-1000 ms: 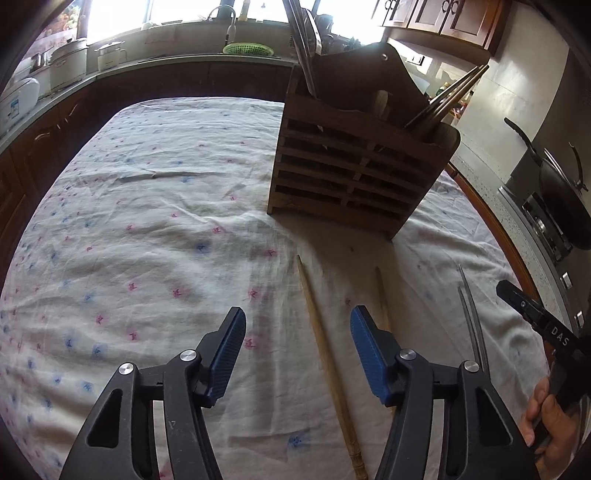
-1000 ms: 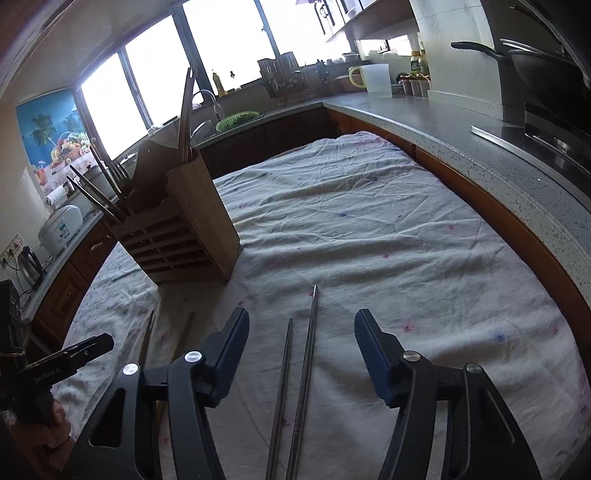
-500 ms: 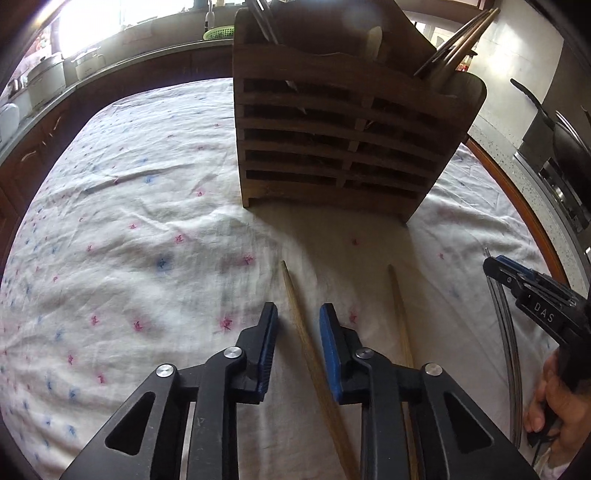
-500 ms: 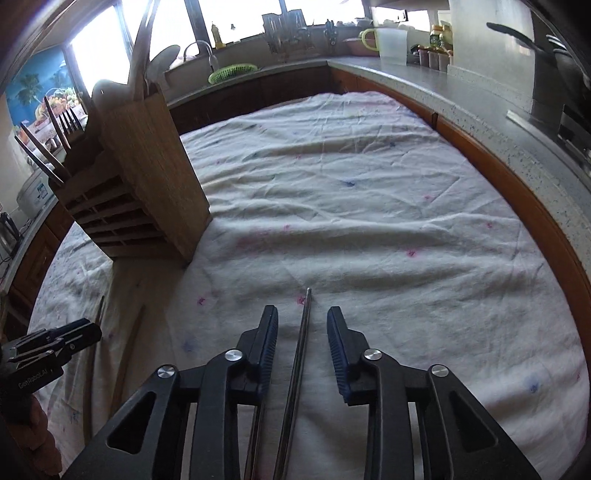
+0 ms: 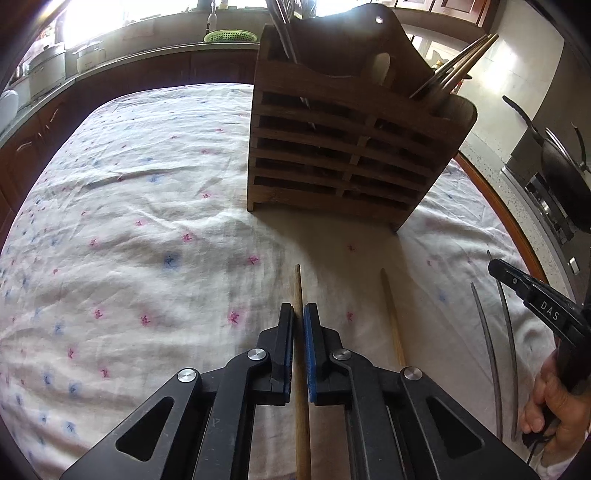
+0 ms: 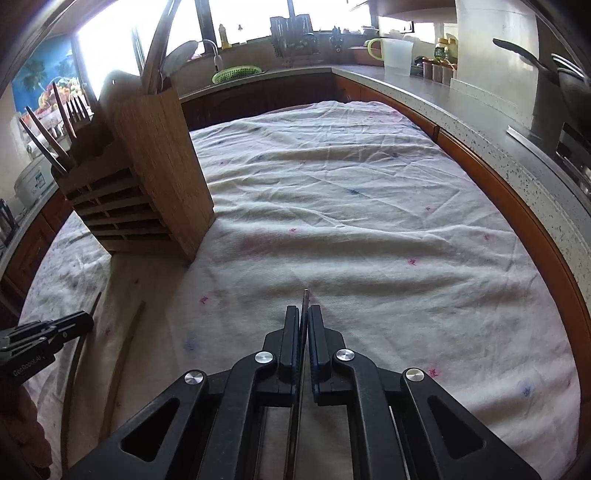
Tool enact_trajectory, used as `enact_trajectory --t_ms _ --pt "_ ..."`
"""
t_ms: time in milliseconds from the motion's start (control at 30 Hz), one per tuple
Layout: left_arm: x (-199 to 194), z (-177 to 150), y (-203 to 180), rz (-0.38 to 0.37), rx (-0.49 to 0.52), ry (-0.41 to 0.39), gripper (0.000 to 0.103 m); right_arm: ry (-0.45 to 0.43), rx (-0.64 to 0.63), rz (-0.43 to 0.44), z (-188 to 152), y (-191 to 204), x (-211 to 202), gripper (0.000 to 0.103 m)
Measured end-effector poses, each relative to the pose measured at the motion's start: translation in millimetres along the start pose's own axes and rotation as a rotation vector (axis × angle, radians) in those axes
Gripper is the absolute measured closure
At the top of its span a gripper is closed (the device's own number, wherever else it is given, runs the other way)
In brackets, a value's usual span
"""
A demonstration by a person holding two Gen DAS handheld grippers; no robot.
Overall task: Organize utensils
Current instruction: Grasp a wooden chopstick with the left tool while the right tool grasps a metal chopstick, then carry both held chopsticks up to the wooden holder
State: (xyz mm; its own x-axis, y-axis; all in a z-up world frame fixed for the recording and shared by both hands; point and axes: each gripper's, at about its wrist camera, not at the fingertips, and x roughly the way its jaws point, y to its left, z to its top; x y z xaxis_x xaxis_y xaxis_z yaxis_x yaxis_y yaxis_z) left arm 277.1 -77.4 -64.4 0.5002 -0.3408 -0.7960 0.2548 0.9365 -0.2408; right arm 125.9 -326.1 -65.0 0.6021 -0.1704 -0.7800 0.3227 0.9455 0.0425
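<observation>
1. Left gripper (image 5: 298,312) is clamped on a wooden chopstick (image 5: 297,288) – tip poking out toward the far utensil holder (image 5: 343,147).
2. Right gripper (image 6: 303,314) pinches a metal chopstick (image 6: 305,300) – lying on the cloth (image 6: 369,229), right of the holder.

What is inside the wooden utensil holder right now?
Wooden utensil holder: chopsticks stick out of one compartment, metal utensil handles from another. Their lower ends are covered by the slatted front.

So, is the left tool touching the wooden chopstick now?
Touching. In the left wrist view, the left tool is shut on the wooden chopstick, whose tip sticks out ahead of the blue pads pressing both its sides.
</observation>
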Motion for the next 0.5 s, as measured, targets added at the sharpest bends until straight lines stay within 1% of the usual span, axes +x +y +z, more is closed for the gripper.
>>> enact_trajectory --t_ms 233,333,500 --pt "-52.1 -7.7 6.7 -0.090 -0.037 -0.080 0.099 -0.093 0.027 0.062 5.0 5.4 -47.2 0.099" --pt "-81.4 -11.4 11.5 -0.121 -0.045 -0.132 0.099 -0.133 0.034 0.088 6.8 9.1 -68.1 0.099" --pt "-133.7 -20.1 19.2 -0.160 -0.047 -0.220 0.099 -0.223 0.044 0.137 12.9 13.6 -110.1 0.099"
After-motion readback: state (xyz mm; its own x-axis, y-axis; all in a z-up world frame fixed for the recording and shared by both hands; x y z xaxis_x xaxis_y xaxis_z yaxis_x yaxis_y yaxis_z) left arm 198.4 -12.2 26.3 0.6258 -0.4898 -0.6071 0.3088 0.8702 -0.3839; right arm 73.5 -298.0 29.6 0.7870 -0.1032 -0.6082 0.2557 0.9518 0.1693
